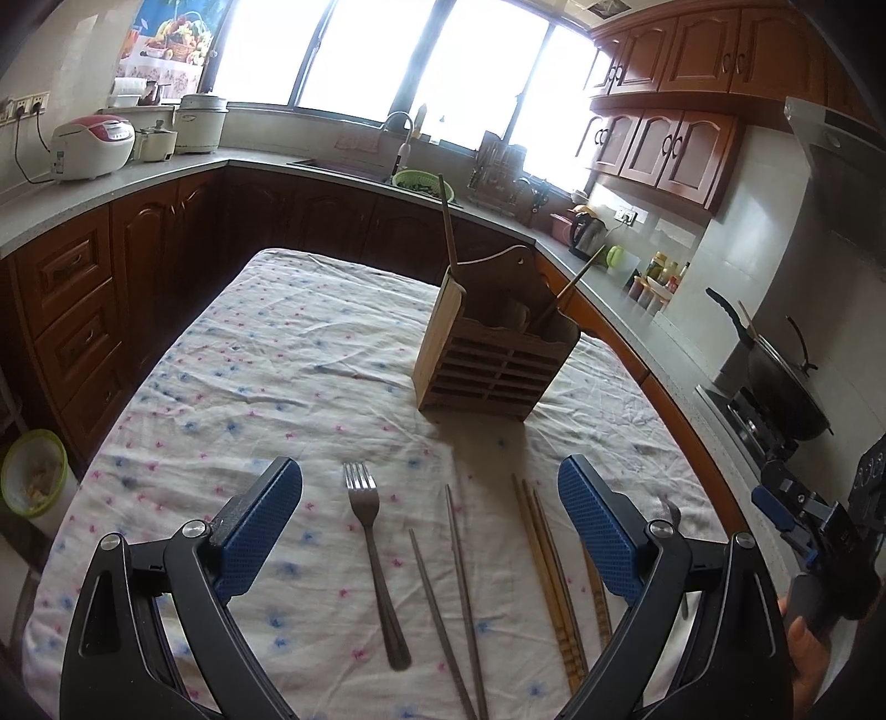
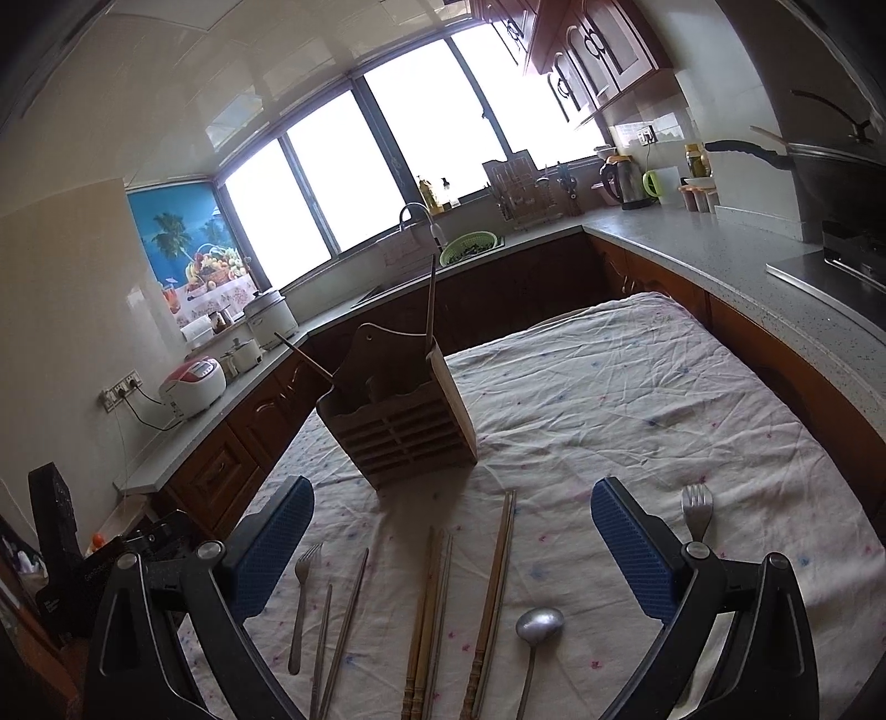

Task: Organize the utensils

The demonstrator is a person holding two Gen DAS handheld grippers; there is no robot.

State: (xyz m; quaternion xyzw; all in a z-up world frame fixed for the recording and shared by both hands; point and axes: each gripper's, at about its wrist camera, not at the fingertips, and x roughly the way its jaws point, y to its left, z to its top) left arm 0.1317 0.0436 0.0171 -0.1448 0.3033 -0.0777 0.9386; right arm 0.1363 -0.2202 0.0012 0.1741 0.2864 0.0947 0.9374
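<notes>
Left hand-held gripper [image 1: 431, 531] and right hand-held gripper [image 2: 452, 548] hover wide open, empty, over utensils on the near worktop [image 1: 266, 354]. Risk: thin chopsticks [image 2: 493, 603] may roll or slip; holder [image 2: 396, 426] could tip.

Both views are taken from low behind open jaws, facing forward over the surface [image 1: 310, 354]; the utensil holder [image 1: 487, 354] ahead is shared.

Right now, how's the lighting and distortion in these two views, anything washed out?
Left wrist view: window blown out white, counter edges bowed by fisheye, fork sharp. Right wrist view: same window glare, wooden holder backlit and dark, corners vignetted black.
</notes>
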